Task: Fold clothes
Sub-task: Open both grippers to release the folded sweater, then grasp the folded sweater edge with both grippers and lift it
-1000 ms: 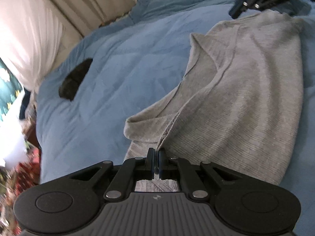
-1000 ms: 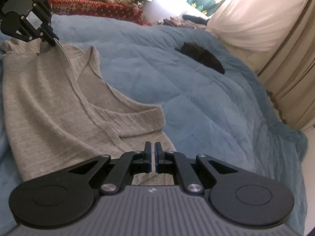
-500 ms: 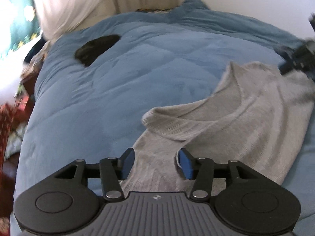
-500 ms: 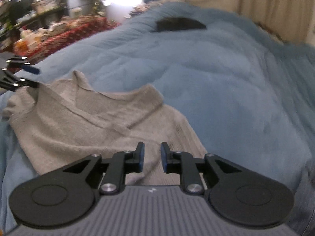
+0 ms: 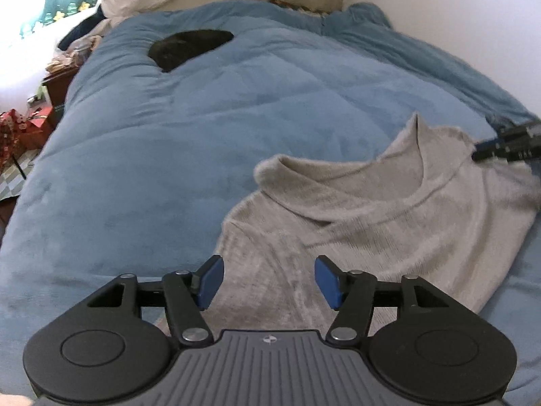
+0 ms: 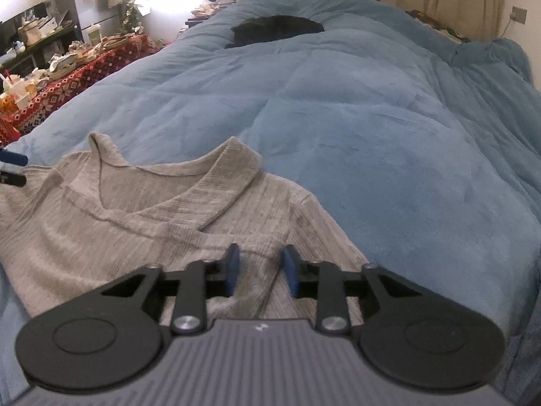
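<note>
Sweater (image 5: 389, 223), grey knit, lies on the blue bed (image 5: 189, 142), at its near edge, neckline turned toward the far end. Its long axis runs across, from one of my hands to the other.

My left tool (image 5: 268, 282) hangs over the sweater's left end. Its blue pads (image 5: 210, 280) stand wide apart and the jaws are opening; cloth lies under the gap, but neither pad presses on it. My right tool (image 6: 259, 270) hangs over the opposite end, just below the V of the neckline. Its jaws are closing, yet a gap still shows between the pads, and a low ridge of knit sits in that gap without being pinched, as far as I can tell.

Each tool is nearest to its own end, so neither has to reach across. The collar is rumpled: one flap (image 5: 270, 169) stands up and rolls over near the middle. I judge it needs flattening before the next fold holds.

A dark bundle (image 5: 189, 45) rests well apart on the far side of the bed. A cluttered red-patterned surface (image 6: 67, 74) stands beside the bed, away from my work. Nothing blocks the way.
</note>
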